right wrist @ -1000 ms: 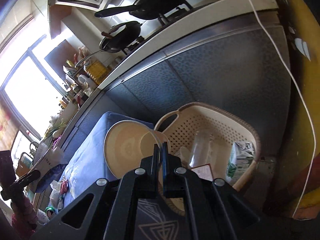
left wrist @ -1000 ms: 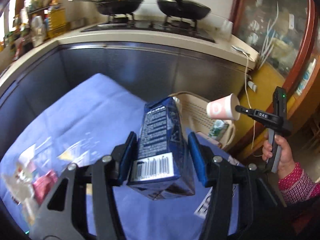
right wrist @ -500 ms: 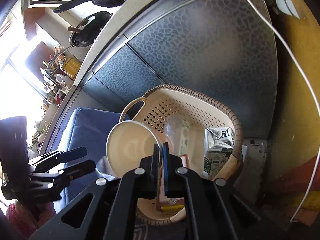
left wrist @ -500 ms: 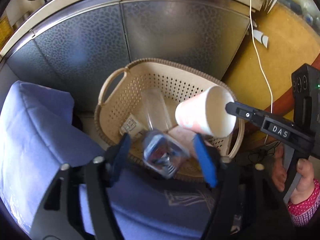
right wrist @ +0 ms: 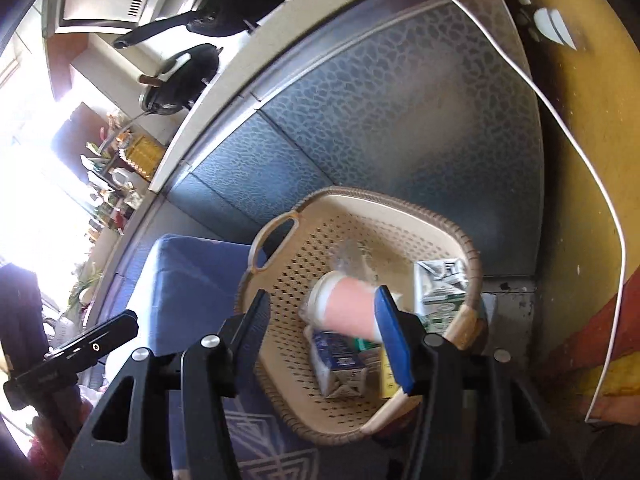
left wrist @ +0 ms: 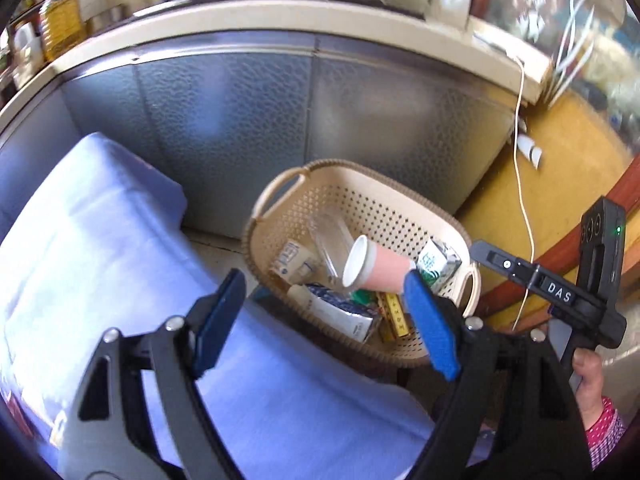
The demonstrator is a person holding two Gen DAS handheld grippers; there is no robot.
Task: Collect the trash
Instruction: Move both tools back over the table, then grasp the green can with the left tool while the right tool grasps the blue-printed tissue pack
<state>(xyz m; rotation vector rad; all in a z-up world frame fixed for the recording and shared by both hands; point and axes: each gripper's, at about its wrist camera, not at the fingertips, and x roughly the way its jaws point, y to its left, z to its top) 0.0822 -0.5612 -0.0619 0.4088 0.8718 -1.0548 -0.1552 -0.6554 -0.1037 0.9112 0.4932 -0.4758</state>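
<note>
A beige perforated basket [left wrist: 400,216] [right wrist: 360,220] stands on the floor past the blue-covered table. In it lie a pink paper cup [left wrist: 376,270] [right wrist: 348,308], a dark blue carton [left wrist: 340,308] [right wrist: 340,364], a green-and-white carton [left wrist: 438,262] [right wrist: 442,284], a clear plastic bottle [left wrist: 330,236] and other small packs. My left gripper [left wrist: 326,328] is open and empty above the basket's near rim. My right gripper [right wrist: 324,340] is open and empty over the basket; it also shows in the left wrist view [left wrist: 504,266] at the right.
The blue cloth-covered table [left wrist: 100,248] lies left of the basket. A grey metal cabinet front [left wrist: 280,112] stands behind it, with a stove and pans on the counter above. A white cable [left wrist: 520,184] hangs down a yellow wall at the right.
Both grippers have opened. The blue carton has dropped from my left gripper and the pink cup from my right gripper; both now lie in the basket.
</note>
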